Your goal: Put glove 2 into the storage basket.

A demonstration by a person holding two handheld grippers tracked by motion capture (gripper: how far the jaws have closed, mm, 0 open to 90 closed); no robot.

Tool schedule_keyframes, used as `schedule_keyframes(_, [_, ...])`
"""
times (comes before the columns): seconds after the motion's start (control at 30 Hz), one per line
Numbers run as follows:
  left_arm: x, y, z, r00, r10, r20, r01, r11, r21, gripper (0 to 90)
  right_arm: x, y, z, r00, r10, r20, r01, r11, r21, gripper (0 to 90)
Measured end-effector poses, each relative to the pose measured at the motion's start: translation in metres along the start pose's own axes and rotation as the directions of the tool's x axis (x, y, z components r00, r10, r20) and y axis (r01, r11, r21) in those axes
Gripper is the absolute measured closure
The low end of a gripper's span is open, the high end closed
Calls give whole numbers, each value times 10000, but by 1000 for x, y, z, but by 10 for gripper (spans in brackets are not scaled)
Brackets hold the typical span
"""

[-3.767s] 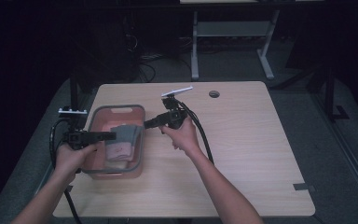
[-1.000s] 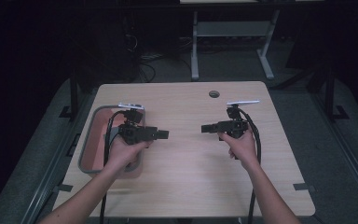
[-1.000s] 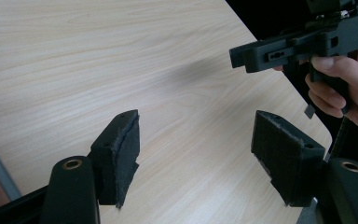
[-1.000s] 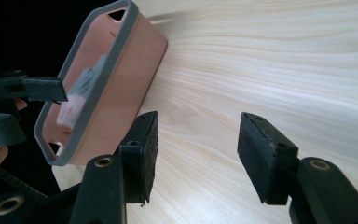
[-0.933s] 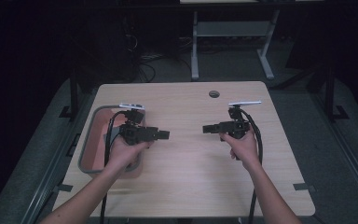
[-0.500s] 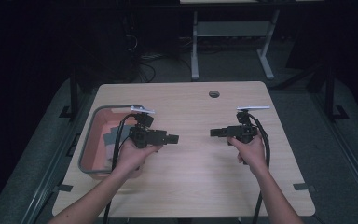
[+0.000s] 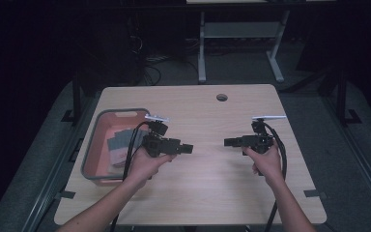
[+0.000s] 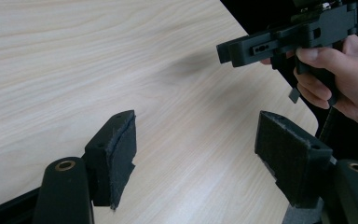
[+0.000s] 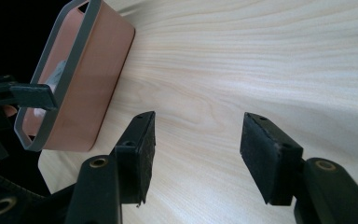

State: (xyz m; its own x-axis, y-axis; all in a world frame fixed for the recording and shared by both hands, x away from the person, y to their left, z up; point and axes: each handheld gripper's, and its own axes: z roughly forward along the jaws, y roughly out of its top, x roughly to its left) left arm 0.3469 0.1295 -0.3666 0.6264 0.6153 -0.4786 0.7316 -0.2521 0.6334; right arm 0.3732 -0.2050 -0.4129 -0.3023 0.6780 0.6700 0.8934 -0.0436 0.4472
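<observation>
On the left part of the wooden surface [image 7: 207, 193] stood a salmon-pink bin [image 7: 100, 145] with a grey rim, and inside it lay folded grey cloths [image 7: 120, 141] with something pale under them near the middle; what that pale thing was could not be made out. No brand, label or writing could be read on the bin, the cloths or the tools. Just right of the bin's near right corner the left claw [image 7: 187, 149] hung above bare wood, pointing right, with its cable looping back over the bin's rim. Its jaws had just been opening and stood wide, with nothing between them. Well apart from it, on the right half of the surface, the right claw [image 7: 229, 142] pointed left toward it, also above bare wood. Its jaws stood wide too, empty, with woodgrain showing between the pads [image 9: 140, 149]. From the right gripper view the bin [image 9: 88, 79] sat at the far left, tilted by the camera's angle. A small round hole [image 7: 221, 97] marked the far edge of the surface
</observation>
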Motion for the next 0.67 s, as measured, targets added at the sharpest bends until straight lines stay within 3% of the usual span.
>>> schedule_keyframes(0.37, [-10, -1, 19, 9994, 255, 225, -264, 9989, 394, 284, -9, -12, -10, 9999, 47, 90, -46, 9999, -136, 437])
schedule_keyframes(0.57, [-18, -3, 21, 9983, 442, 381, -451, 9987, 245, 284, -14, -18, -15, 9998, 169, 123, -168, 9998, -102, 434])
schedule_keyframes(0.67, [-23, -7, 22, 9974, 627, 344, -633, 9978, 186, 284, -16, -24, -16, 9995, -38, 316, 33, 9999, 161, 427])
